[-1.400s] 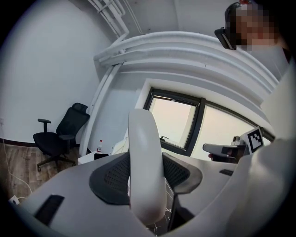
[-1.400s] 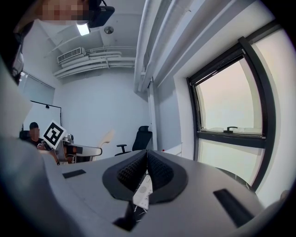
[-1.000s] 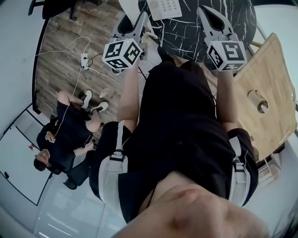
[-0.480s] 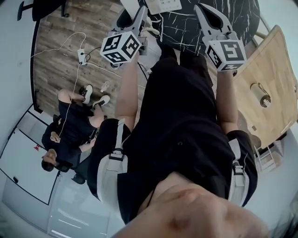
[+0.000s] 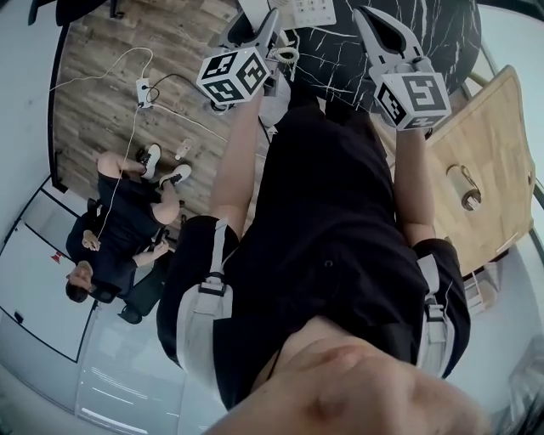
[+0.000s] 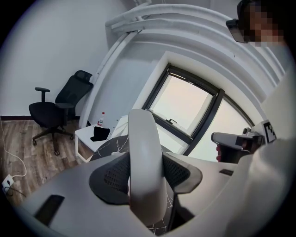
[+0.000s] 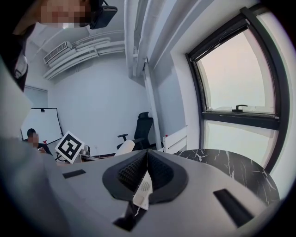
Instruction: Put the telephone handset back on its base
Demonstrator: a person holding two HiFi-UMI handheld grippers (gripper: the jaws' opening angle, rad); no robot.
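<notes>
In the left gripper view a white telephone handset (image 6: pixel 144 166) stands upright between the dark pads, and my left gripper (image 6: pixel 145 176) is shut on it. In the head view that left gripper (image 5: pixel 269 24) is raised over the near edge of the black marble table (image 5: pixel 357 51), with a coiled cord (image 5: pixel 286 56) beside it. The white telephone base (image 5: pixel 311 10) lies on the table at the top edge, just beyond the left jaws. My right gripper (image 5: pixel 371 17) (image 7: pixel 147 155) is shut with its pads meeting; a white grilled piece (image 7: pixel 142 190) shows through the gap below them.
A pale wooden table (image 5: pixel 489 161) with a round object stands to the right. A seated person (image 5: pixel 119 238) is on the floor at left, near a power strip (image 5: pixel 143 88) with cables. A black office chair (image 6: pixel 58 109) and a white side table (image 6: pixel 92 139) stand further back.
My left gripper has moved up and a little right, closer to the telephone base, and the coiled cord has come into sight. The right gripper has hardly moved.
</notes>
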